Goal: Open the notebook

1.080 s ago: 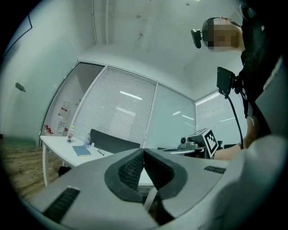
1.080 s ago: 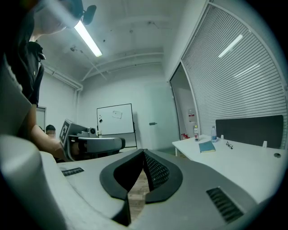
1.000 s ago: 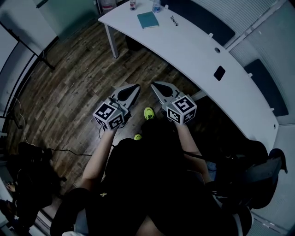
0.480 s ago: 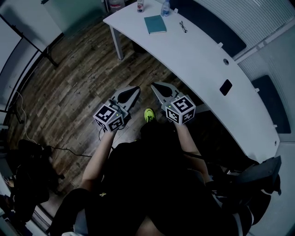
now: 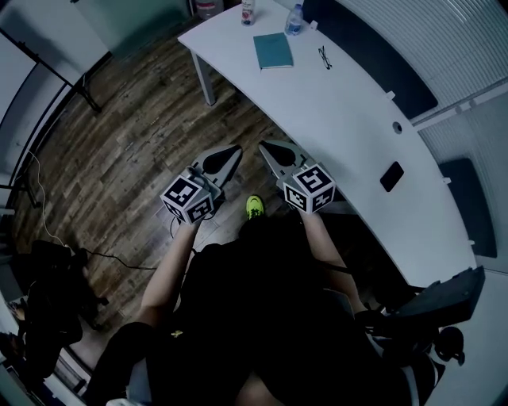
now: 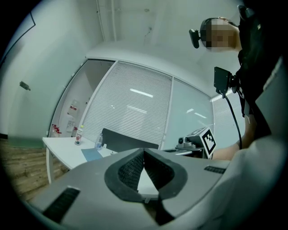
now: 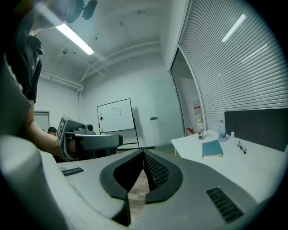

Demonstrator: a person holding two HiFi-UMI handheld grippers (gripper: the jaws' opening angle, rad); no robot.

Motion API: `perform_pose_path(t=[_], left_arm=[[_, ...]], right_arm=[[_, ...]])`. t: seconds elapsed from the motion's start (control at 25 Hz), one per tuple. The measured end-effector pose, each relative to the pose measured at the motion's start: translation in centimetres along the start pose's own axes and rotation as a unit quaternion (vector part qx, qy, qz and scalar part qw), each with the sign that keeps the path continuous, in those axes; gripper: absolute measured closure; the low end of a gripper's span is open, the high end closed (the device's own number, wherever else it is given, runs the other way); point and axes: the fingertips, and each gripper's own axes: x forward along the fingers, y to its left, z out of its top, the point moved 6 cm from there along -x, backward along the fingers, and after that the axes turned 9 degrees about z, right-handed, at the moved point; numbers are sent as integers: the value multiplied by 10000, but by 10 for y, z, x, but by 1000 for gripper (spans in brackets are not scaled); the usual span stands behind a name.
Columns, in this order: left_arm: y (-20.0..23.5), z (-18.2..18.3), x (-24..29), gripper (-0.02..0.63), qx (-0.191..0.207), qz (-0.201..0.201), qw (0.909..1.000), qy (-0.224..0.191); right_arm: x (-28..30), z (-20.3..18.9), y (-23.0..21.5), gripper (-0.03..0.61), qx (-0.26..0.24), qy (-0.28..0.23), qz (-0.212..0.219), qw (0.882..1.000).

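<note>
A closed teal notebook (image 5: 273,50) lies flat on the far end of the long white table (image 5: 349,119); it also shows as the notebook (image 7: 212,148) in the right gripper view and the notebook (image 6: 92,154) in the left gripper view. My left gripper (image 5: 236,147) and right gripper (image 5: 263,146) are held side by side over the wooden floor, well short of the table and far from the notebook. Both have their jaws shut with nothing between them. The left gripper (image 6: 144,150) and right gripper (image 7: 144,151) point roughly level.
Two bottles (image 5: 248,11) (image 5: 294,21) stand beyond the notebook, and glasses (image 5: 325,55) lie to its right. A dark phone (image 5: 391,176) rests on the table's near part. A whiteboard on a stand (image 7: 116,119) is at the left; a chair (image 5: 444,297) at lower right.
Both grippers, still shut, have travelled toward the table with the person; the table and notebook now sit further right and closer in the head view.
</note>
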Motion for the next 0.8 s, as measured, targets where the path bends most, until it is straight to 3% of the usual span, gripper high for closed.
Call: perform_pose_path(t=[0.8], left_arm=[[55, 10, 124, 604, -21, 167, 9998, 62]], right_arm=[[27, 16, -128, 571, 38, 217, 284, 9994]])
